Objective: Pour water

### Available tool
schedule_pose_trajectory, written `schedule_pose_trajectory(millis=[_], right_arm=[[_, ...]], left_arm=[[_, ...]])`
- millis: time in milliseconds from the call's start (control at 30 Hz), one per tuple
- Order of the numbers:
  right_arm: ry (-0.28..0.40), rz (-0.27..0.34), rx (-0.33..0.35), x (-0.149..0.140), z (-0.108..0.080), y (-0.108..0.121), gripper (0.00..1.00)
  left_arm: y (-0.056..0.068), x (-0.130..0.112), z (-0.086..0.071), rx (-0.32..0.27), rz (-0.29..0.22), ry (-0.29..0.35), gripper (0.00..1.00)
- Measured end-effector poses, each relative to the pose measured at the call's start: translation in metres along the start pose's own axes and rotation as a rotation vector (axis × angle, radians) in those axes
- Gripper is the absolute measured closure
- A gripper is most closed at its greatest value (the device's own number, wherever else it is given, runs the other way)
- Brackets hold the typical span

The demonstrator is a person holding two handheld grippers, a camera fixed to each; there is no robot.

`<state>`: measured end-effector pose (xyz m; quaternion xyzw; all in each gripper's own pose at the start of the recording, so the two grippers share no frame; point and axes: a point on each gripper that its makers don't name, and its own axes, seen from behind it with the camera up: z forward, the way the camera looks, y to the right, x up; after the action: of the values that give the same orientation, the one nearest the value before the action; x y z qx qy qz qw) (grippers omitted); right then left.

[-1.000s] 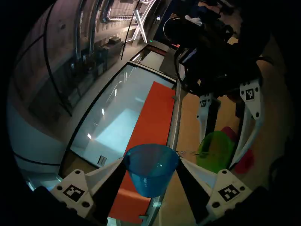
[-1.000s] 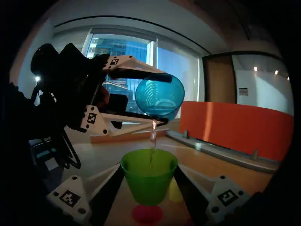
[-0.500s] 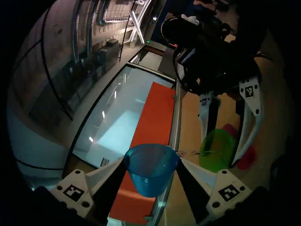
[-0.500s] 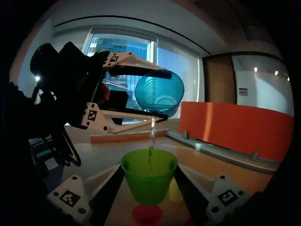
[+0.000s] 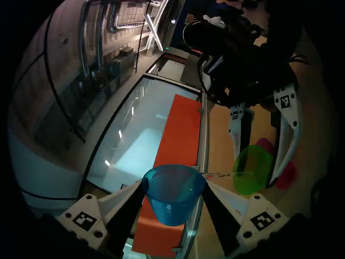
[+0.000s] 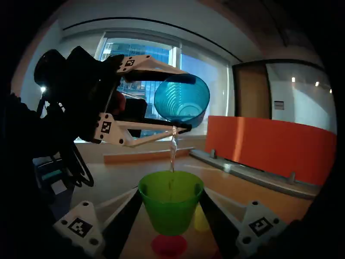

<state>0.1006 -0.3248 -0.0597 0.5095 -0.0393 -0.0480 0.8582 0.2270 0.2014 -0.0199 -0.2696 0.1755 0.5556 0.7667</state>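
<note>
Right gripper view: my right gripper [image 6: 171, 193] is clamped on an upright green cup [image 6: 171, 209] at lower centre, both fingers pressing its sides. A thin water stream [image 6: 173, 149] drops into it, though I can't read the level inside. Above it, mid-frame, the left gripper [image 6: 191, 103] clasps a translucent blue cup [image 6: 181, 99] that is tipped on its side, ribbed inside, mouth toward me, with water leaving its lower lip. I count two cups, two grippers, one stream. At the bottom of the frame, on the table [image 6: 241, 185], lie one red disc [image 6: 168, 246] and one yellow disc [image 6: 199, 218].
</note>
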Motion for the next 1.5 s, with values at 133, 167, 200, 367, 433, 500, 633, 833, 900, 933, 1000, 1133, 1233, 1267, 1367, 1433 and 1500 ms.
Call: schedule_pose_trajectory(millis=[133, 167, 200, 367, 433, 500, 633, 833, 900, 933, 1000, 1133, 1233, 1267, 1367, 1433, 1500], right_arm=[[-0.002, -0.002, 0.001, -0.001, 0.001, 0.000, 0.10], [-0.003, -0.003, 0.001, -0.001, 0.001, -0.001, 0.10], [-0.003, -0.003, 0.002, -0.001, 0.001, -0.001, 0.10], [-0.004, -0.005, 0.004, -0.002, 0.001, -0.002, 0.10], [-0.005, -0.006, 0.003, -0.002, 0.001, -0.002, 0.10], [-0.005, -0.006, 0.002, -0.002, 0.002, -0.001, 0.10], [-0.004, -0.006, 0.003, -0.001, 0.001, -0.002, 0.10], [0.000, -0.007, 0.006, 0.000, 0.002, -0.004, 0.10], [0.002, -0.007, 0.007, 0.001, 0.002, -0.005, 0.10], [0.003, -0.007, 0.008, 0.001, 0.002, -0.005, 0.10], [0.005, -0.006, 0.008, 0.002, 0.002, -0.006, 0.10], [0.009, -0.006, 0.007, 0.002, 0.002, -0.006, 0.10], [0.011, -0.005, 0.006, 0.002, 0.001, -0.005, 0.10], [0.012, -0.005, 0.006, 0.002, 0.001, -0.005, 0.10], [0.014, -0.004, 0.006, 0.002, 0.001, -0.005, 0.10], [0.015, -0.005, 0.005, 0.002, 0.001, -0.005, 0.10], [0.016, -0.006, 0.005, 0.003, 0.001, -0.005, 0.10]], left_arm=[[-0.005, -0.001, -0.001, 0.004, 0.013, 0.001, 0.12], [-0.006, -0.001, -0.001, 0.005, 0.017, 0.001, 0.12], [-0.007, -0.002, -0.001, 0.006, 0.022, 0.001, 0.12], [-0.007, -0.001, -0.001, 0.002, 0.043, 0.008, 0.12], [-0.009, -0.001, -0.002, 0.003, 0.050, 0.009, 0.12], [-0.011, -0.001, -0.002, 0.005, 0.056, 0.009, 0.12], [-0.015, 0.001, -0.004, 0.009, 0.068, 0.010, 0.12], [-0.016, 0.004, -0.005, 0.007, 0.087, 0.015, 0.12], [-0.017, 0.006, -0.005, 0.008, 0.094, 0.017, 0.12], [-0.017, 0.006, -0.005, 0.010, 0.099, 0.017, 0.12], [-0.018, 0.008, -0.005, 0.013, 0.108, 0.018, 0.12], [-0.017, 0.011, -0.005, 0.017, 0.126, 0.022, 0.12], [-0.018, 0.012, -0.006, 0.020, 0.142, 0.024, 0.12], [-0.019, 0.013, -0.006, 0.021, 0.148, 0.024, 0.12], [-0.021, 0.013, -0.006, 0.027, 0.165, 0.021, 0.12], [-0.022, 0.014, -0.005, 0.030, 0.178, 0.021, 0.12], [-0.022, 0.014, -0.005, 0.032, 0.191, 0.020, 0.12]])
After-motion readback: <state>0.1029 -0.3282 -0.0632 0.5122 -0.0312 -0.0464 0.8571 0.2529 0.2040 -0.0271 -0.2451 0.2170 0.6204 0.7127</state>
